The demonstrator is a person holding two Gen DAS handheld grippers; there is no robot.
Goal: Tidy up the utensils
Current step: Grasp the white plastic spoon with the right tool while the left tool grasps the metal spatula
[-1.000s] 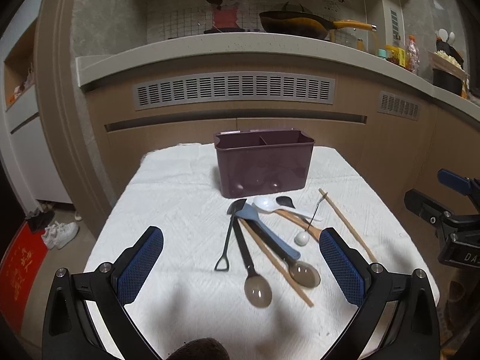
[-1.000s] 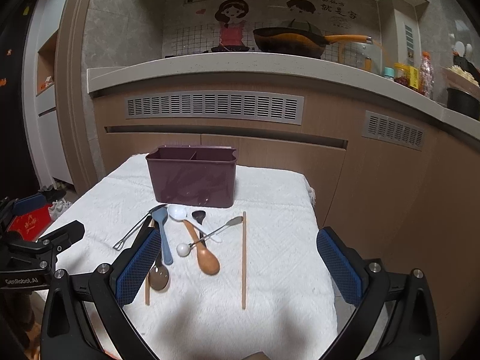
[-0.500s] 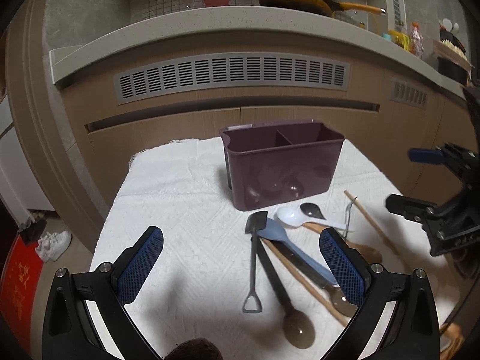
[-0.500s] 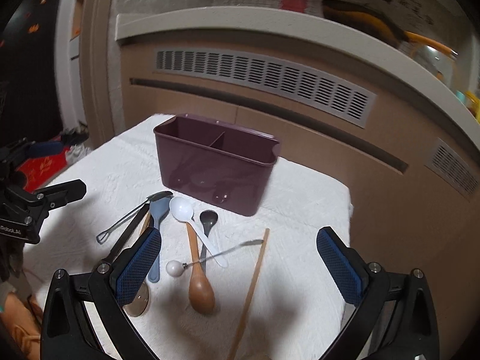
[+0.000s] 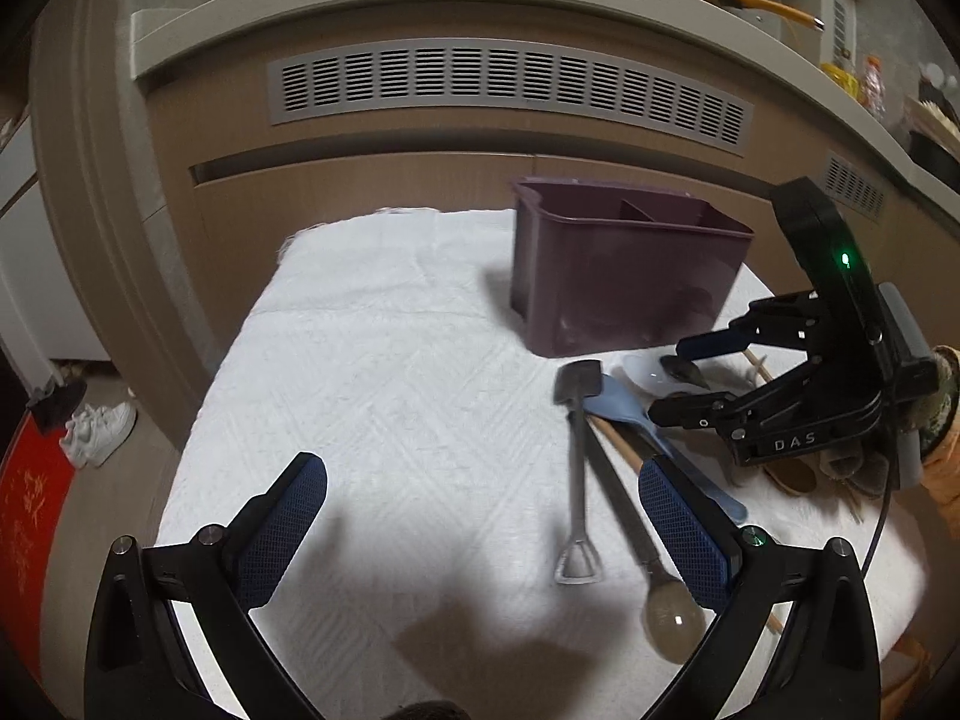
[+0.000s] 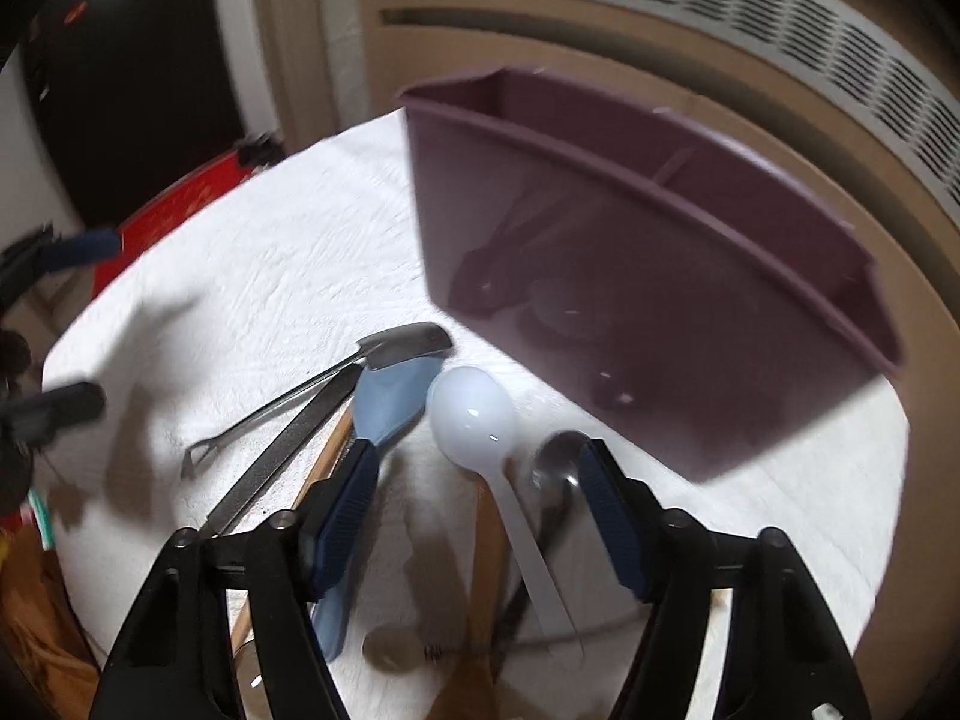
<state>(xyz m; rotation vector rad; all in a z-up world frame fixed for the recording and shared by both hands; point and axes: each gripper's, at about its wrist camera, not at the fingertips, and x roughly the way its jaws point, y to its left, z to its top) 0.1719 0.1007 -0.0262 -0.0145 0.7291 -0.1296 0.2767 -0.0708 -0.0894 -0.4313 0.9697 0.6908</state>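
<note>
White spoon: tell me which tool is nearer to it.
Right. The right tool, its jaws closing, straddles the white spoon just behind the bowl, not yet pressing it. The left tool hovers open over bare cloth, off to the spoon's left.

utensils heaped on a cloth before a caddy

the caddy (image 5: 624, 276) stands at the back of the cloth (image 5: 384, 396), its divider (image 6: 672, 165) splitting it into two parts. just before it lie a shovel spoon (image 6: 402, 343), a spatula (image 6: 384, 402), a white spoon (image 6: 474, 414) and a small spoon (image 6: 555, 462), side by side left to right, handles running toward the front.
</note>
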